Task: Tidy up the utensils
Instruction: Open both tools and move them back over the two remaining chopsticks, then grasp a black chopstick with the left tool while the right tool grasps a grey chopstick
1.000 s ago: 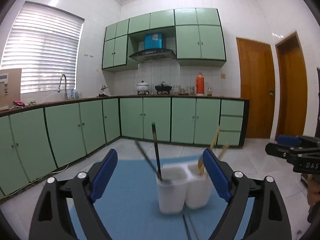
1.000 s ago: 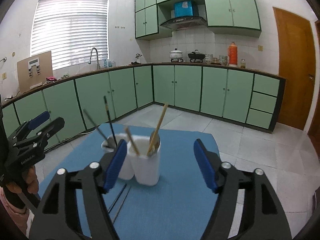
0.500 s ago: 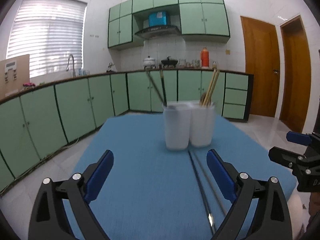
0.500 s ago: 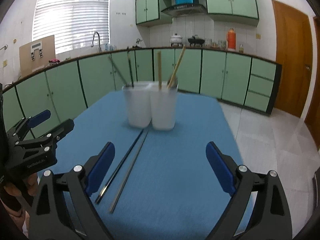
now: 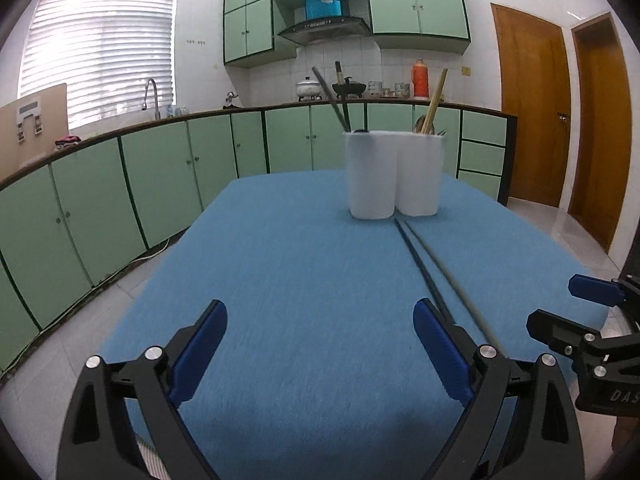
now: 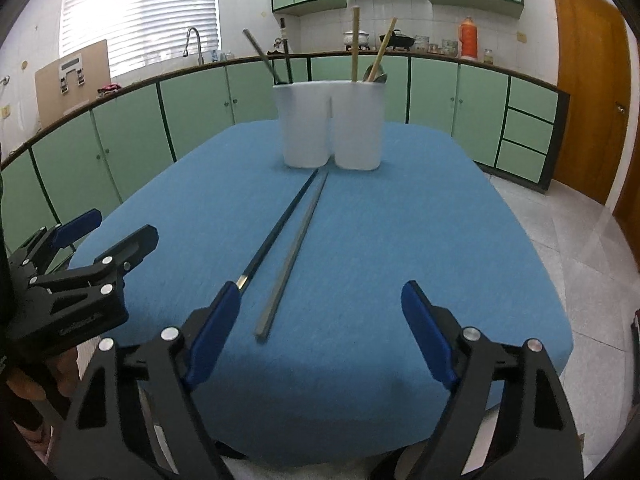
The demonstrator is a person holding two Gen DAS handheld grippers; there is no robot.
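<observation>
Here the right view alone shows the near ends of the black chopstick [image 6: 276, 226] and grey metal chopstick [image 6: 294, 252] lying on blue cloth [image 6: 400, 240] before the white plastic two-cup holder [image 6: 330, 126]. The right gripper [image 6: 320, 334] is closing, empty; the left gripper [image 5: 320, 346] gapes empty.

right gripper [image 6: 322, 330]: jaws closing, nothing between | two chopsticks [image 6: 288, 236]: flat on blue tablecloth [image 6: 420, 220] | white holder [image 6: 330, 124]: upright behind

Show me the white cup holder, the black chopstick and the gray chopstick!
white cup holder [image 6: 332, 128]: right wrist view, front wall.
black chopstick [image 6: 280, 226]: right wrist view, mid shaft.
gray chopstick [image 6: 296, 248]: right wrist view, mid shaft.
</observation>
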